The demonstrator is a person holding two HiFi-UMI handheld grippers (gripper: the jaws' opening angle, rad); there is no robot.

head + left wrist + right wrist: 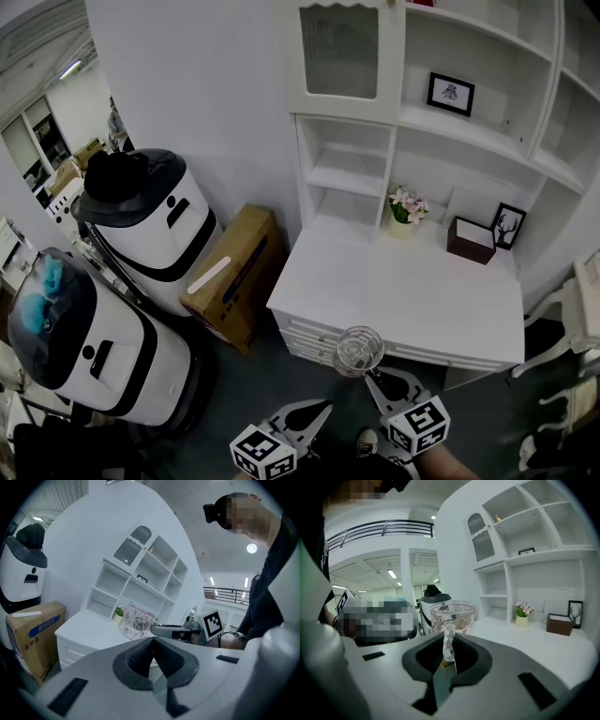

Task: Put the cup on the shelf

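A clear glass cup (360,349) with a pinkish pattern hangs in front of the white desk's front edge. My right gripper (378,381) is shut on its handle; in the right gripper view the cup (452,616) stands just beyond the jaws, its handle pinched at my right gripper (448,651). My left gripper (316,414) is low at the left of it, shut and holding nothing. From the left gripper (153,651) the cup (136,621) shows beyond the jaws. The white shelf unit (427,131) rises behind the desk.
On the white desk (403,295) stand a small flower pot (404,211), a brown box (471,240) and a framed picture (508,226). Another frame (451,94) sits on a higher shelf. A cardboard box (232,276) and two white robots (145,225) stand at the left.
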